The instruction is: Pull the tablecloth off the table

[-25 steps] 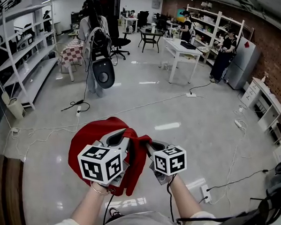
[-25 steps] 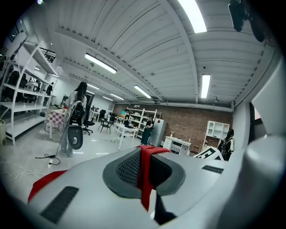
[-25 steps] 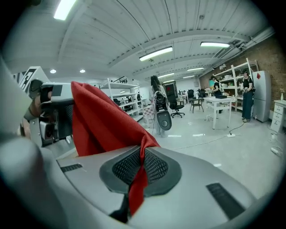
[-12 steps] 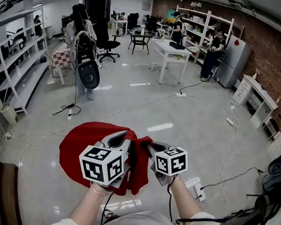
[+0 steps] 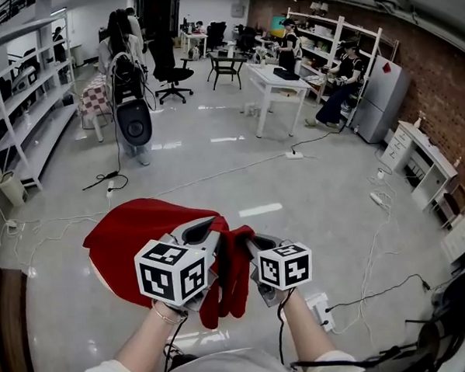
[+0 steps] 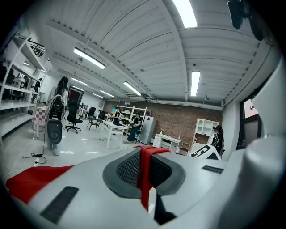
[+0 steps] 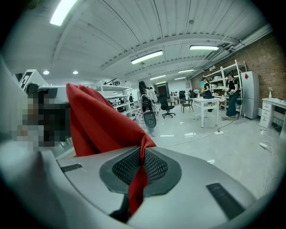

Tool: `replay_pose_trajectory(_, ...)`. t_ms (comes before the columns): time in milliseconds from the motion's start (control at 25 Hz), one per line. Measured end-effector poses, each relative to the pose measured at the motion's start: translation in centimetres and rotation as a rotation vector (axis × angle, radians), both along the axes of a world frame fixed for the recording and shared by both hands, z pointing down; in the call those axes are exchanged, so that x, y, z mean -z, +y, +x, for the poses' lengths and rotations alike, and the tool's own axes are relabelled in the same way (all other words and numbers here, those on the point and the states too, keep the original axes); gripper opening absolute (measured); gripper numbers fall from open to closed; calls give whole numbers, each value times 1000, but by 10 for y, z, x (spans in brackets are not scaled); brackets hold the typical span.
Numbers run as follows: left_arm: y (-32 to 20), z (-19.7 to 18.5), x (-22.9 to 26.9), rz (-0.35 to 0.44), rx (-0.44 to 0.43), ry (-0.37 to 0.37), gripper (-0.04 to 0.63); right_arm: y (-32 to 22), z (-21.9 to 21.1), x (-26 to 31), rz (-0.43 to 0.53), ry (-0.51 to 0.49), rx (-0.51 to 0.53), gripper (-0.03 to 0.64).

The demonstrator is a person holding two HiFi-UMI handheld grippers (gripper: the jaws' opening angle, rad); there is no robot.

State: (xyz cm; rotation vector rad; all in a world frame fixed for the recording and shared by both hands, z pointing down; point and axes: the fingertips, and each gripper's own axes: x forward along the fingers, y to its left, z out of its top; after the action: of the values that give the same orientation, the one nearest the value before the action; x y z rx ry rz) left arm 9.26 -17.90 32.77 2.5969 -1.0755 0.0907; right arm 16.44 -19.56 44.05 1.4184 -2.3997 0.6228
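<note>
The red tablecloth (image 5: 134, 237) was up in the air, bunched in front of the person, above the shiny grey floor (image 5: 240, 181). Most of it spread out to the left, and a fold hung down between the two grippers.

The left gripper (image 5: 206, 228) had its jaws squeezed together on a thin strip of the cloth. The right gripper (image 5: 255, 244) was just beside it, and its jaws were pinched on another bit of the same cloth. In the right gripper view the cloth stood up from the jaws like a big red flap.

White cables (image 5: 71, 217) lay on the floor, with a white power strip (image 5: 320, 303) near the person's right arm. Farther off were a white table (image 5: 277, 82), a black chair (image 5: 168, 68), white shelves (image 5: 26, 99) on the left and a brick wall (image 5: 444, 77) on the right. Some people stood far back.
</note>
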Motion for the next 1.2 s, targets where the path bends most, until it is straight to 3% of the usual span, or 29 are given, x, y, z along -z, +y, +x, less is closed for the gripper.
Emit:
replay_pose_trajectory(480, 19, 81, -6, -6, -66, -2, 20, 27, 74, -12, -7, -45, -72, 28)
replay_pose_trajectory(1200, 65, 242, -27, -37, -360, -26, 20, 82, 227, -32, -37, -94, -358, 29)
